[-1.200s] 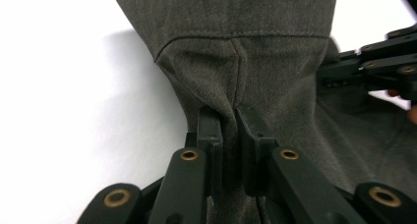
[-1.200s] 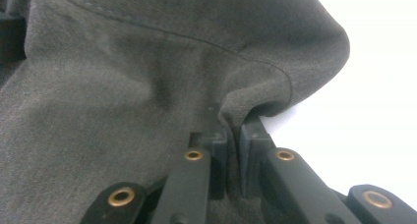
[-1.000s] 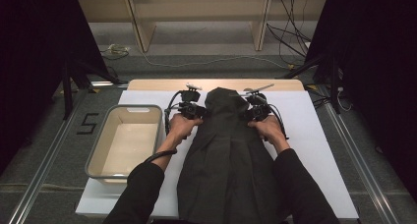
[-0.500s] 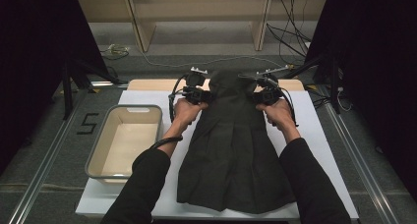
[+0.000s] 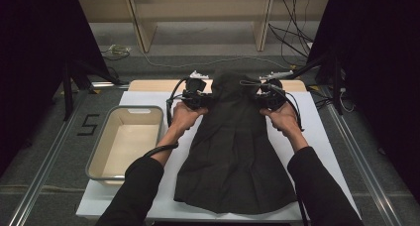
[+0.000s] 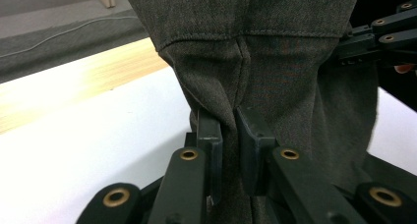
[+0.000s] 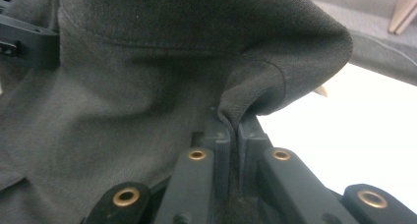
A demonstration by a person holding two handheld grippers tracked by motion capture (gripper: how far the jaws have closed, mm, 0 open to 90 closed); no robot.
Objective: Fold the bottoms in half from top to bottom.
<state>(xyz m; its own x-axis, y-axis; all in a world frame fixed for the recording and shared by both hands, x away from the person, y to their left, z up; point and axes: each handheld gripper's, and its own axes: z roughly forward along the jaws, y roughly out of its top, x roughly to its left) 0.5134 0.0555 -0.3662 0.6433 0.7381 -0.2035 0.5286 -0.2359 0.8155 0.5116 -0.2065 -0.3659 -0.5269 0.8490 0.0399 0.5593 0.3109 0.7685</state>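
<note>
1. I see the dark grey pleated fabric garment (image 5: 233, 156) down the middle of the white surface (image 5: 327, 137), hem at the near edge, top lifted toward the far edge.
2. My left hand-held gripper (image 6: 228, 135) is clenched on its left top fold.
3. My right hand-held gripper (image 7: 235, 135) is clamped on the right fold.
4. A beige plastic bin (image 5: 99, 154) sits at the left edge.

The person wears long black sleeves (image 5: 133, 186), and each hand-held gripper, left (image 5: 198, 98) and right (image 5: 270, 98), is black, with flat linkage arms pinned by brass-ringed rivets (image 6: 189, 154), blocky dark jaw pads, and a black cable (image 5: 158, 149) trailing behind it.
</note>
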